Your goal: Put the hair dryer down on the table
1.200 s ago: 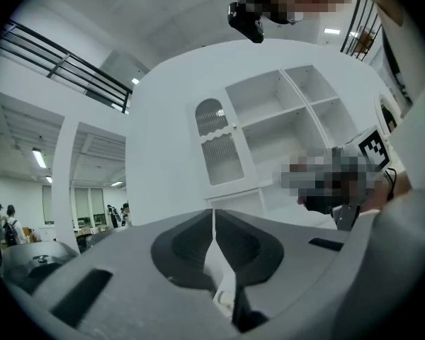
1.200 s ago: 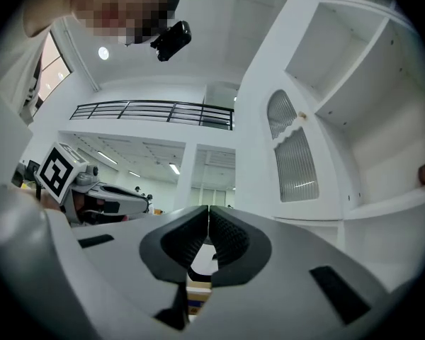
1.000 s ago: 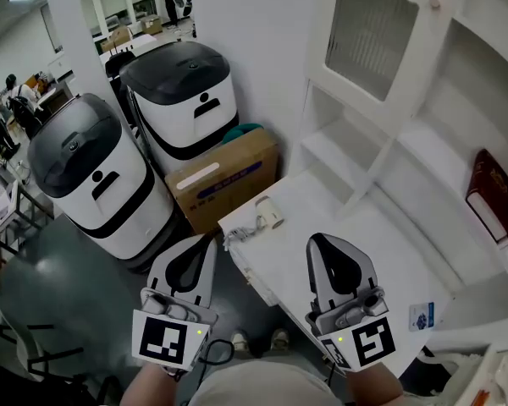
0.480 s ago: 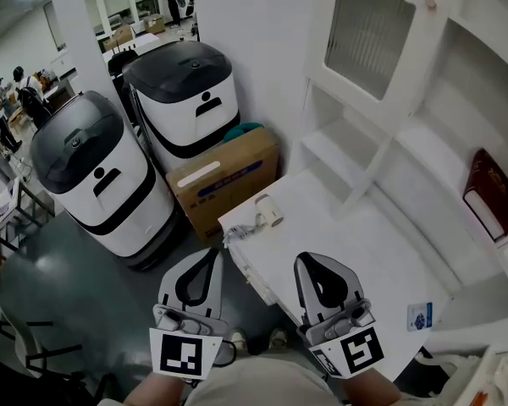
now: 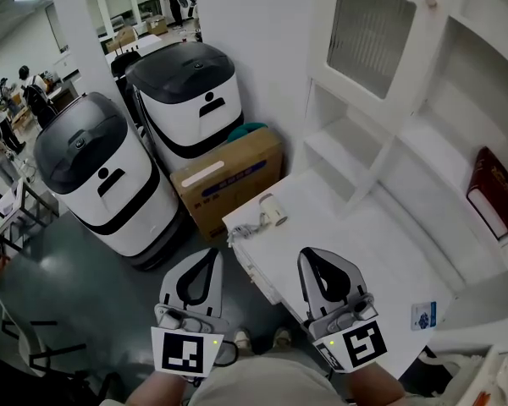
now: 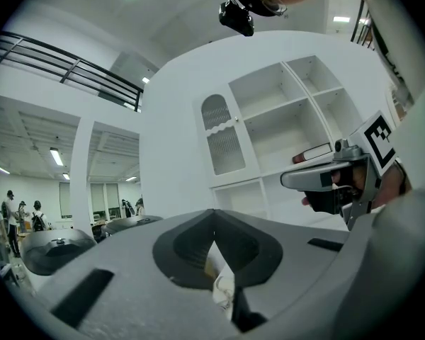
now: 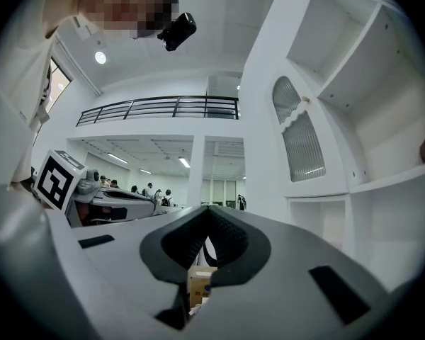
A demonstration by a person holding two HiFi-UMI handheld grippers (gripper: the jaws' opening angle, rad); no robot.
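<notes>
Head view shows the dryer [image 5: 271, 212] already lying on the table [image 5: 381, 252], near its far left corner. Its cord [image 5: 241, 229] trails toward the table edge. By that, the task looks done or nearly so. The left gripper [image 5: 210, 255] and right gripper [image 5: 313, 254] are both held low, close to the person's body, well apart from the dryer.

The dryer lies ahead of both grippers, roughly between their lines and a little nearer the right one. The right gripper is over the table, while the left hangs over the floor just off the table's edge. The dryer's short barrel seems to run diagonally, from the wall side toward the person, but it is too small here to be sure. Any further touch would mean a forward reach, and the right hand looks better placed for it.

The gripper views give what the head view cannot. Each shows its two jaws together at the tips, with nothing clamped between them. Low in the gap of the left jaws a pale scrap shows, and I cannot tell whether it is the dryer or the table corner. Through the right gap a cardboard box [image 7: 198, 283] shows. Neither gripper view shows the tabletop plainly, so the dryer's place comes from the head view alone.
</notes>
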